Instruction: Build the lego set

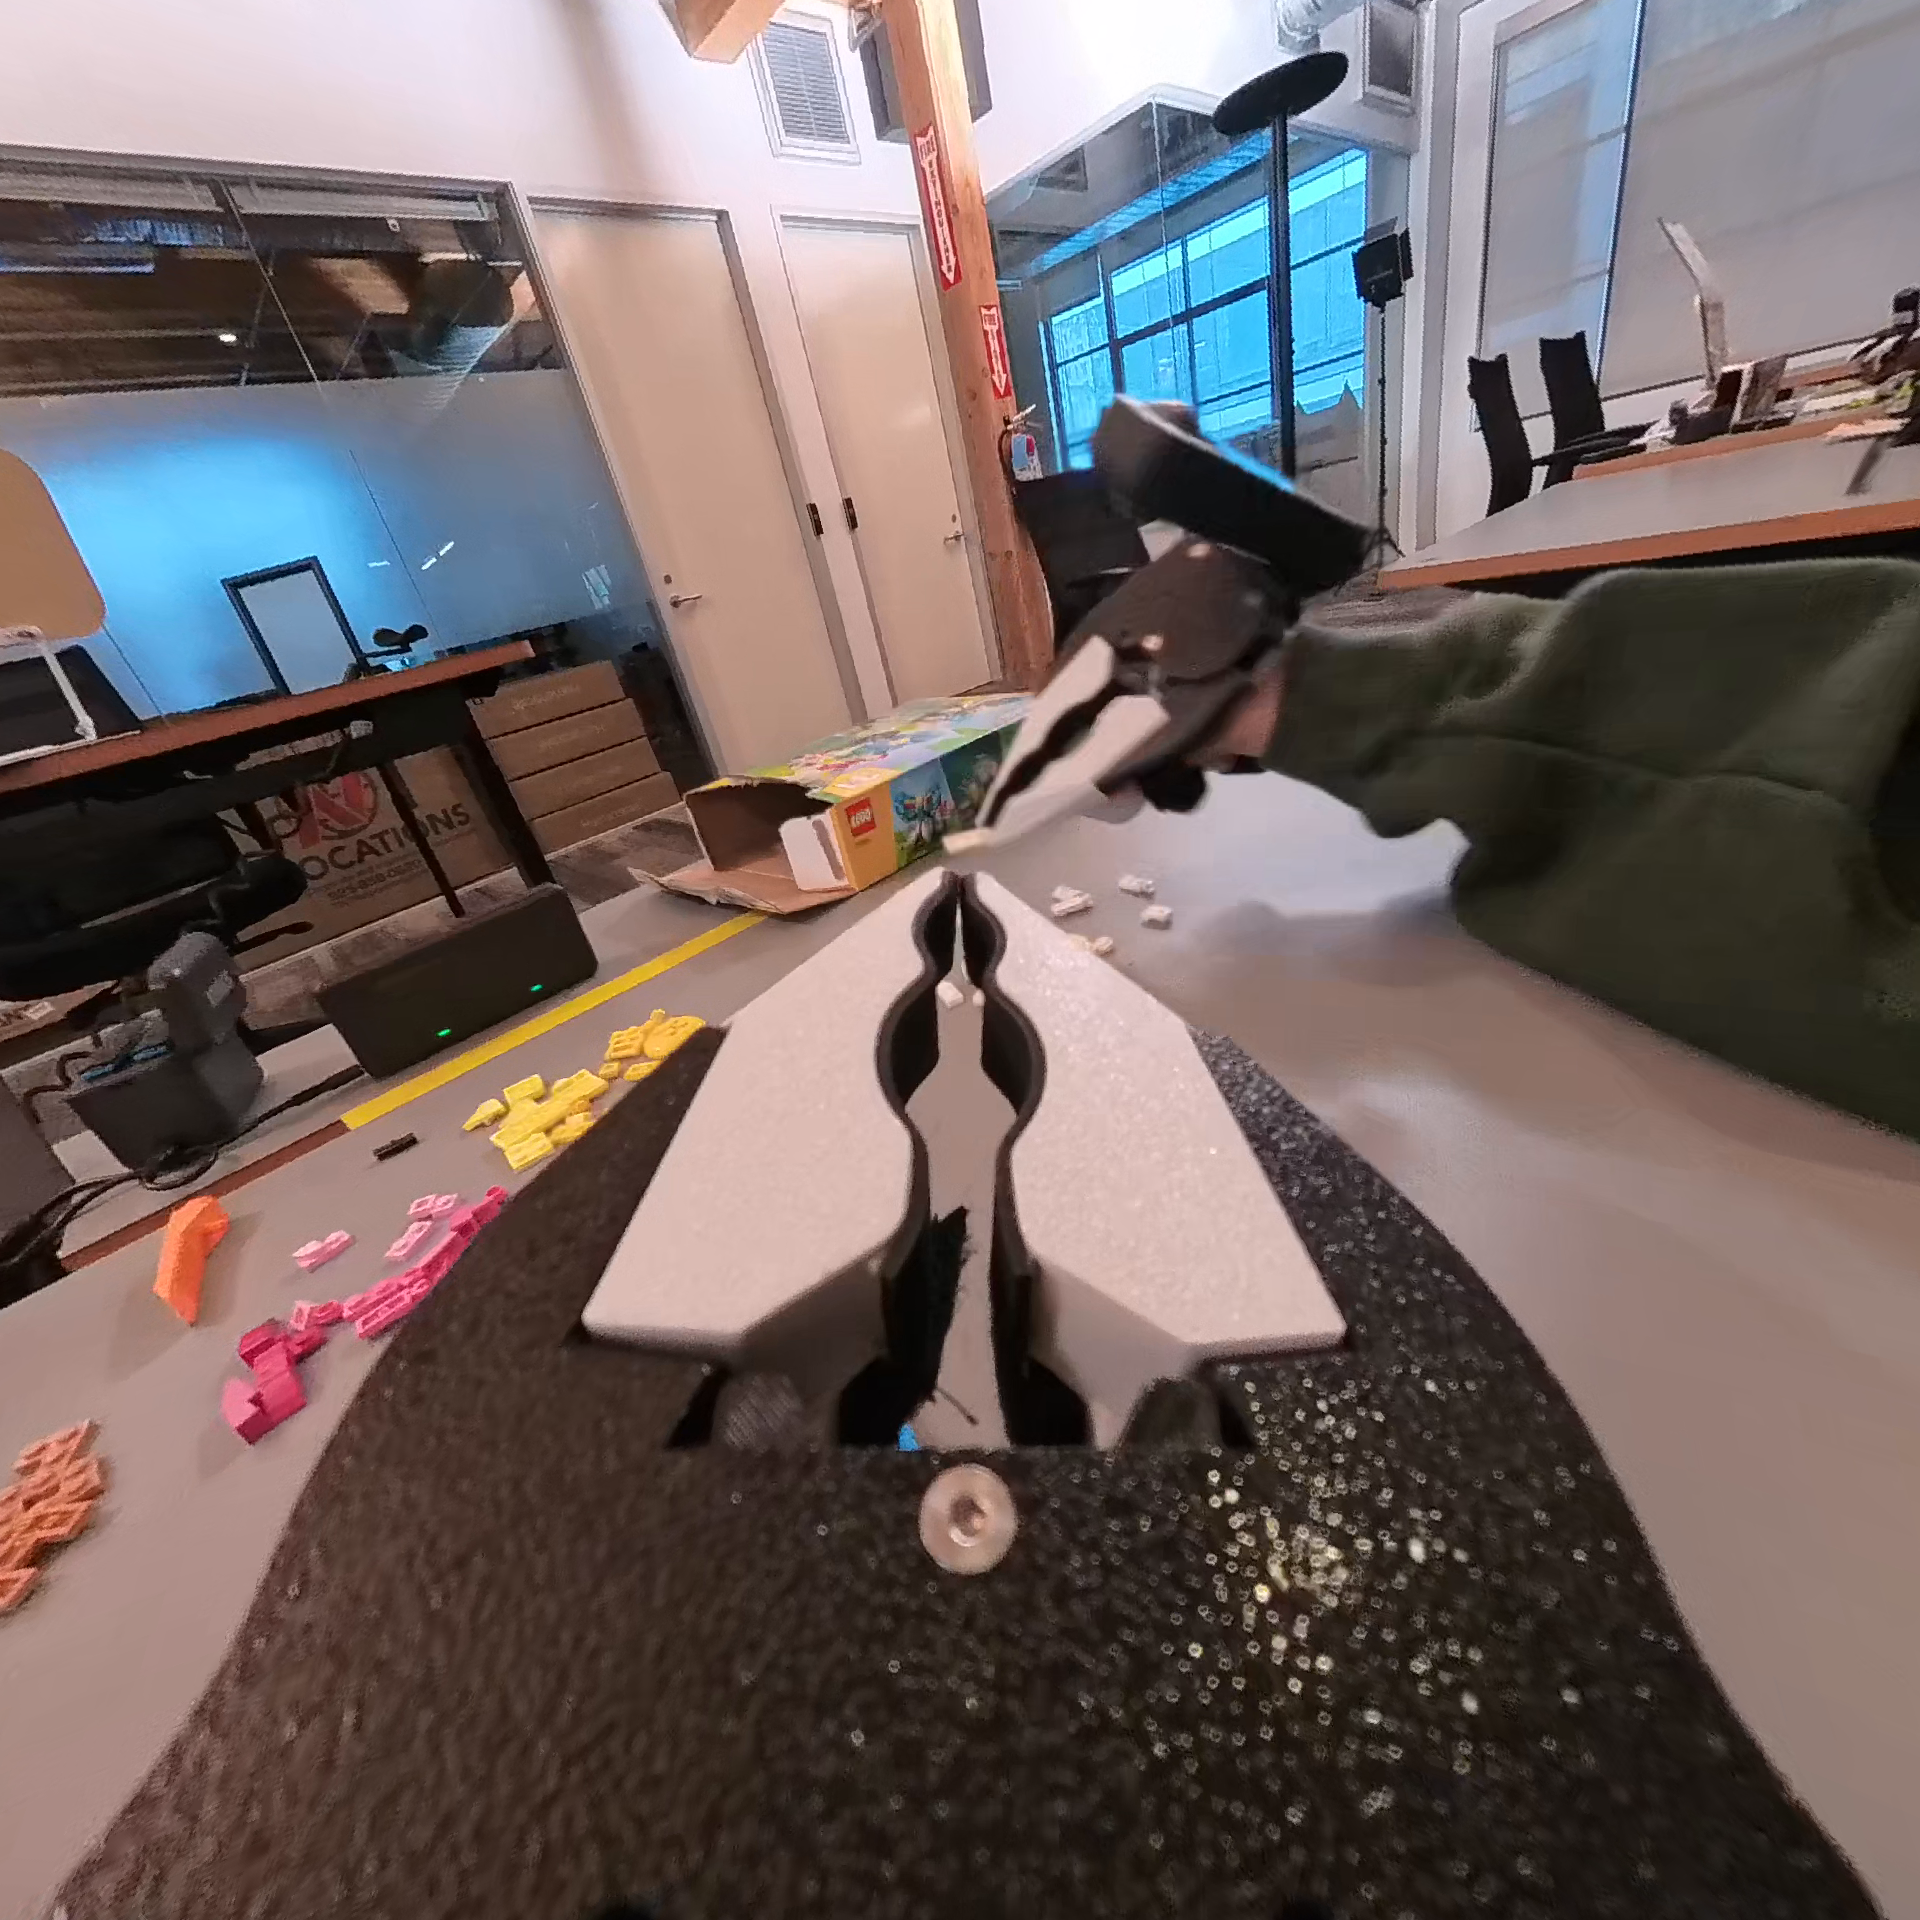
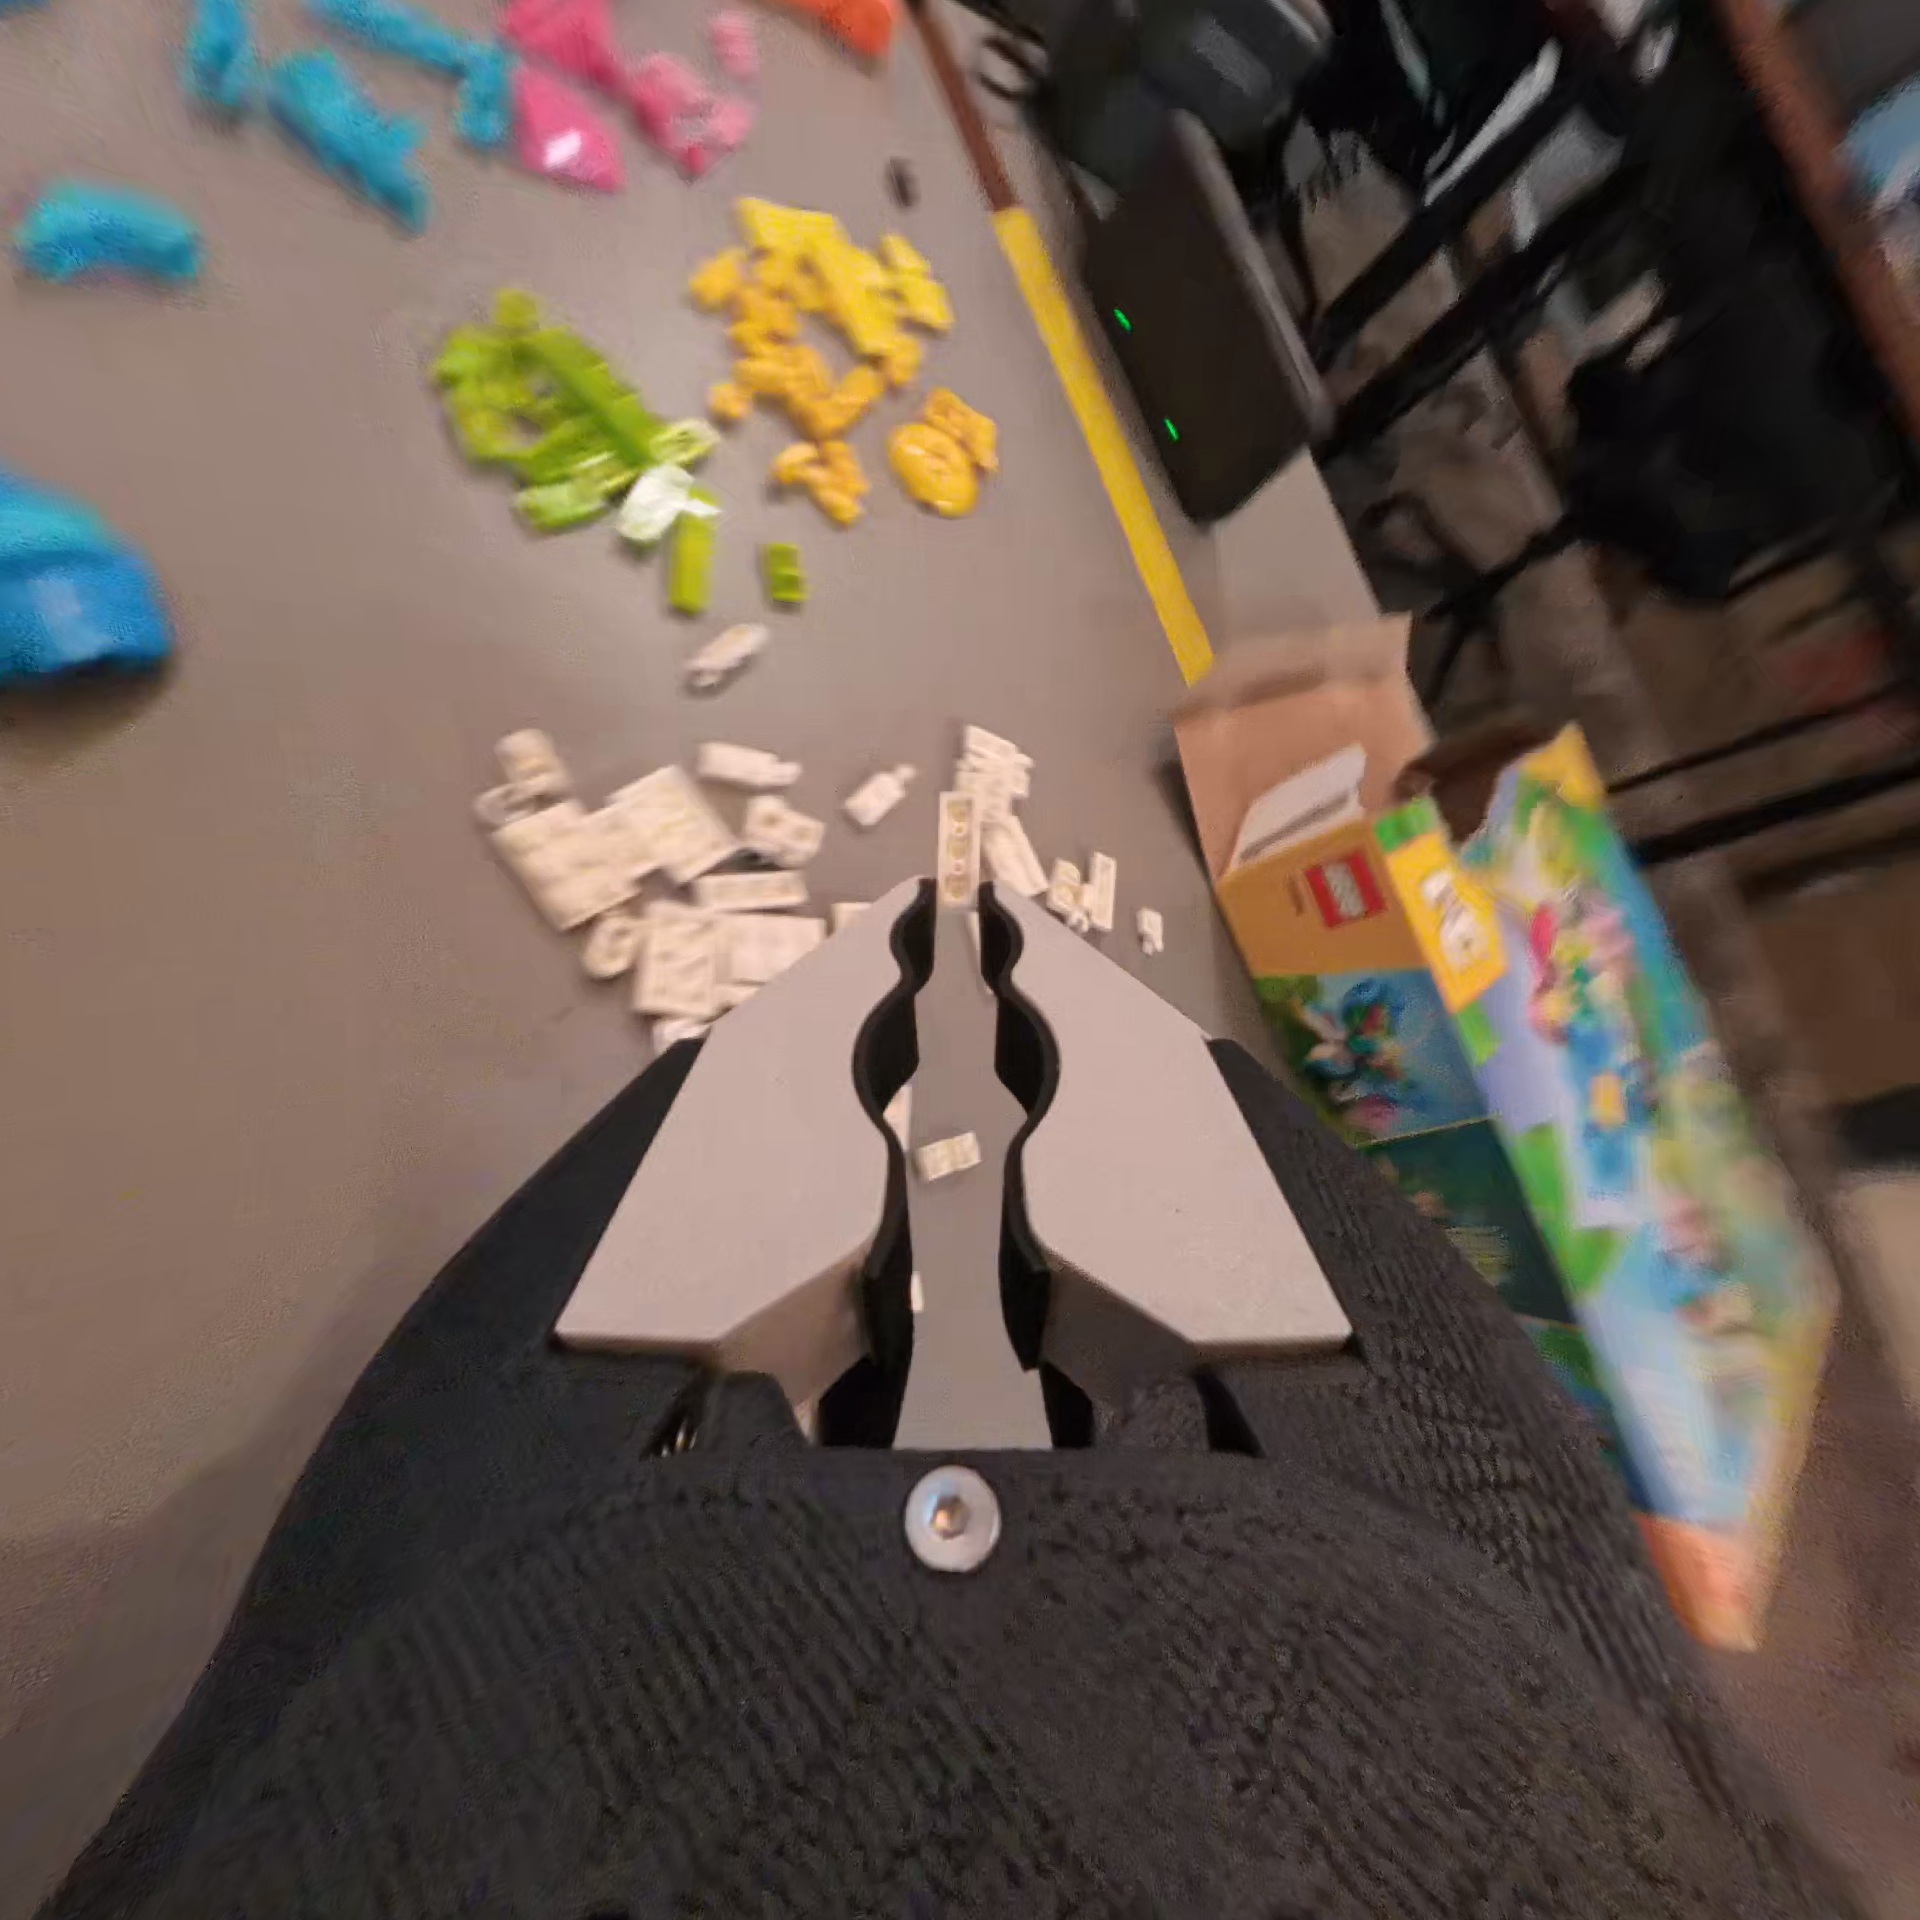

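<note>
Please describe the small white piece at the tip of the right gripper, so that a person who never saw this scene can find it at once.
Start from the torn colourful cardboard toy box on the grey table; beside it lies a pile of white plastic bricks. Above that pile, the right gripper pinches a narrow white studded plate by one end. Unlike its neighbours, it sticks out from the fingertips, off the table.

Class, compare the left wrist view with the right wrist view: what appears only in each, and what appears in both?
Only the left wrist view shows the office behind: doors, a wooden post, desks, and the green sleeve carrying the right hand-held gripper. It also shows the left hand-held gripper, tips together with nothing between them.

Only the right wrist view shows the blue bricks, the green bricks and the big white pile.

Both show the yellow bricks, the pink bricks, the torn toy box and the small white brick pinched by the right hand-held gripper.
</note>
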Tool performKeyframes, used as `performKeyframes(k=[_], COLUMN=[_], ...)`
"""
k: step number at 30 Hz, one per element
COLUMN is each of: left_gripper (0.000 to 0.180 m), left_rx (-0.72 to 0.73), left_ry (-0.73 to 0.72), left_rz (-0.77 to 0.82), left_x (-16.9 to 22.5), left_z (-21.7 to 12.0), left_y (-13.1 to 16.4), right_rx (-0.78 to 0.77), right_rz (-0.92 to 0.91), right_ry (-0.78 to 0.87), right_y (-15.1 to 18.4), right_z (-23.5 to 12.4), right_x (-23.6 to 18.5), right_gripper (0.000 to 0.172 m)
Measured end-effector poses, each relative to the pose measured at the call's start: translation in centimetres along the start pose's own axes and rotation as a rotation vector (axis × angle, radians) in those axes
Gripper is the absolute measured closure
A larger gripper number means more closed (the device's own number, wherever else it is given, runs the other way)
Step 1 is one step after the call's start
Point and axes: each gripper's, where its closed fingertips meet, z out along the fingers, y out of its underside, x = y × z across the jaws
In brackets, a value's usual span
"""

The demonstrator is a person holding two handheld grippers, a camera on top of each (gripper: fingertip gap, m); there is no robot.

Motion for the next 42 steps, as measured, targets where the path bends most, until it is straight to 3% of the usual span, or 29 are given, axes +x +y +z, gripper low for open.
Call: performKeyframes(k=[7, 10, 14, 17, 23, 27, 30, 32, 35, 37, 42], left_gripper=[0.180, 0.180, 0.180, 0.180, 0.180, 0.180, 0.177, 0.174, 0.170, 0.170, 0.169], left_rx=[0.033, 0.042, 0.038, 0.037, 0.030, 0.014, -0.024, -0.049, -0.073, -0.073, -0.059], left_ry=[-0.034, -0.031, -0.030, -0.025, 0.001, 0.015, 0.039, 0.062, 0.088, 0.083, 0.046], left_rz=[0.034, 0.051, 0.082, 0.083, 0.098, 0.104, 0.067, 0.029, -0.025, -0.037, -0.052], left_x=[-0.6, -0.4, -0.3, -0.1, 0.6, 0.9, 0.9, 0.9, 0.8, 0.3, -1.0], left_z=[-0.5, -0.6, -0.7, -0.7, -0.6, -0.6, -0.4, -0.4, -0.4, -0.5, -0.8], left_y=[-1.1, -1.5, -1.5, -1.5, -1.4, -1.3, -0.8, -0.5, -0.4, -0.5, -0.7], right_rx=[-0.230, -0.196, -0.125, -0.070, -0.030, -0.055, -0.108, -0.188, -0.233, -0.190, -0.188], right_rz=[-1.076, -1.430, -1.772, -1.959, -2.020, -1.814, -1.413, -0.866, 0.082, 0.450, 0.618], right_ry=[0.102, 0.131, 0.144, 0.063, -0.124, -0.132, -0.095, -0.088, -0.230, -0.291, -0.171], right_y=[-0.4, -2.1, -3.1, -2.1, -0.6, -1.4, -2.4, -2.2, -1.9, -2.5, -1.2], right_z=[-5.4, -6.9, -7.9, -8.3, -9.5, -10.2, -10.9, -10.9, -10.6, -10.5, -10.0], right_x=[-11.3, -14.2, -16.6, -18.9, -22.3, -22.6, -21.1, -19.8, -21.9, -23.3, -23.3], right_gripper=[0.164, 0.164, 0.164, 0.164, 0.164, 0.140, 0.147, 0.150, 0.142, 0.141, 0.142])
